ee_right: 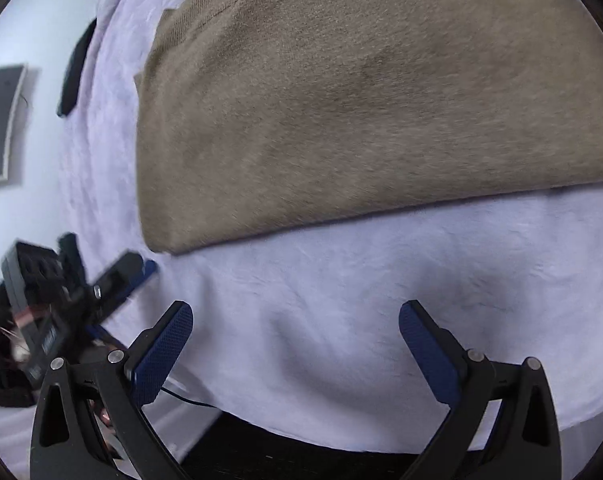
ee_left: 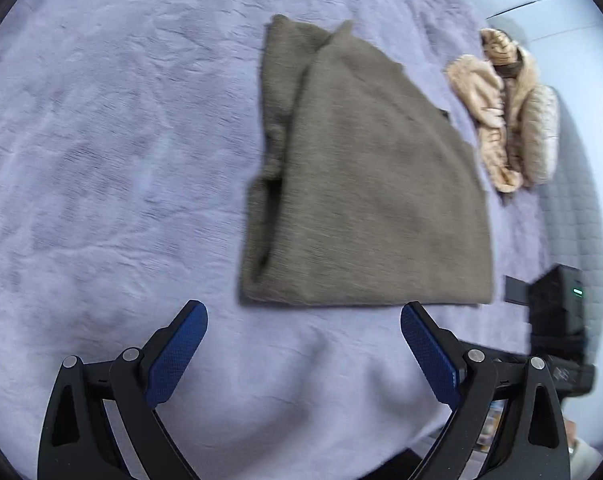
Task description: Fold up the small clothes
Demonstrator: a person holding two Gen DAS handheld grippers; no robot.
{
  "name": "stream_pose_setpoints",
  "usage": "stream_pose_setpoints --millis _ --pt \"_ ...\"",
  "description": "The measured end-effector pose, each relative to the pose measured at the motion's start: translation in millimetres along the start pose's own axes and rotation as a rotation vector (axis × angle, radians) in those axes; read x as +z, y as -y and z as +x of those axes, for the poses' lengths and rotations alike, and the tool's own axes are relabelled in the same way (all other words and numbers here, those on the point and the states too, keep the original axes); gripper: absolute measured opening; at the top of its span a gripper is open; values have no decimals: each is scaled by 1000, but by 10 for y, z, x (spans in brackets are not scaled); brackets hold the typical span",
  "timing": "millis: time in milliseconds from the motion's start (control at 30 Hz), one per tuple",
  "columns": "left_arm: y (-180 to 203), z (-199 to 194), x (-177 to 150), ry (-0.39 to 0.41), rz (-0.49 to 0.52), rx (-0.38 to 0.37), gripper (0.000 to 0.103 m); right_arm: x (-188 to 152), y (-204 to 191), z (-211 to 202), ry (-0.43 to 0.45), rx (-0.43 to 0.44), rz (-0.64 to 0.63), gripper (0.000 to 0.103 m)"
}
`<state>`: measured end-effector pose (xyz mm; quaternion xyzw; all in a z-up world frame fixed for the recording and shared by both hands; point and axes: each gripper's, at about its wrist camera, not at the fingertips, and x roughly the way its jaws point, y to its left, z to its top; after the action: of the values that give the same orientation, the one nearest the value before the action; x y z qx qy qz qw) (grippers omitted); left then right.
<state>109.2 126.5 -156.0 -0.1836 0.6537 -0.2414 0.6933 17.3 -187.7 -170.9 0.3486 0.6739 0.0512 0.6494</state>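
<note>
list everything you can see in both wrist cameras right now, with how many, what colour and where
blanket: one, pale lavender, covers the whole work surface.
folded garment: one, olive-brown knit, lies flat on the blanket ahead of both grippers.
fuzzy garments: a small pile, tan and beige, beyond the folded garment by the wall; count unclear.
quilted panel: one, grey, along the blanket's far edge in the left wrist view.
flat dark object: one, black, at the blanket's edge in the right wrist view; identity unclear.
left gripper: one, black with blue pads, open, empty.
right gripper: one, black with blue pads, open, empty.

Bedroom: lilac plush blanket (ee_left: 101, 160), clothes
</note>
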Motion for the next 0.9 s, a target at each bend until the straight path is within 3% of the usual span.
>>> stream_pose_setpoints --millis 100,267,400,567,767,900 --pt "76 42 -17 -14 -36 -83 98 86 7 68 13 88 38 103" --pt "193 189 -67 -36 -73 -149 98 213 107 120 53 193 124 103" --pt "247 230 -136 -53 -56 -181 98 294 278 118 66 247 188 103" --pt "106 398 -70 -60 -151 -211 98 379 421 111 88 323 242 103" --pt "112 472 24 -24 -200 -239 98 529 433 152 90 435 281 103" --pt "168 447 77 17 -241 -338 98 548 378 -59 135 531 256 103"
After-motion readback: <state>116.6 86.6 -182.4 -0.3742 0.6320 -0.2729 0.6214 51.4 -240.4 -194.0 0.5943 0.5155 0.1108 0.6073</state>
